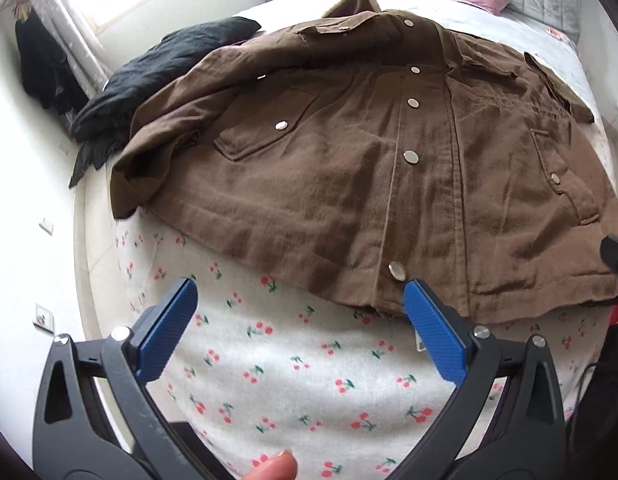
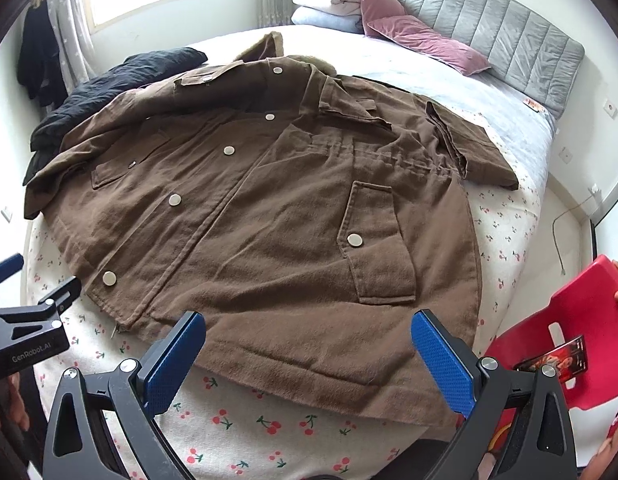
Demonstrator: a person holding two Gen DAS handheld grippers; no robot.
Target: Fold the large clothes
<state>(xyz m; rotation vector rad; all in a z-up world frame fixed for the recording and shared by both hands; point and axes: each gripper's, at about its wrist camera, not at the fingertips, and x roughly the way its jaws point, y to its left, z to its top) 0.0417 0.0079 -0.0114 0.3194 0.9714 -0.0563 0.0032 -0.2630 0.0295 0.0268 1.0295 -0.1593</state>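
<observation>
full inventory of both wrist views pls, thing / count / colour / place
jacket: 1, brown with metal snaps, spread flat on the bed, hem toward the grippers
black garment: 1, black, bunched beside the jacket's left sleeve
blanket: 1, white with cherry print, under the jacket
pillows: 2, pink, at the headboard
folded bedding: 1 stack, white and pale blue, beside the pillows
headboard: 1, grey, padded, far end of the bed
chair: 1, red, right of the bed
dark clothes: 1 bunch, hanging by the window
left gripper: 1, black with blue pads, open, over the hem
right gripper: 1, black with blue pads, open, over the hem
</observation>
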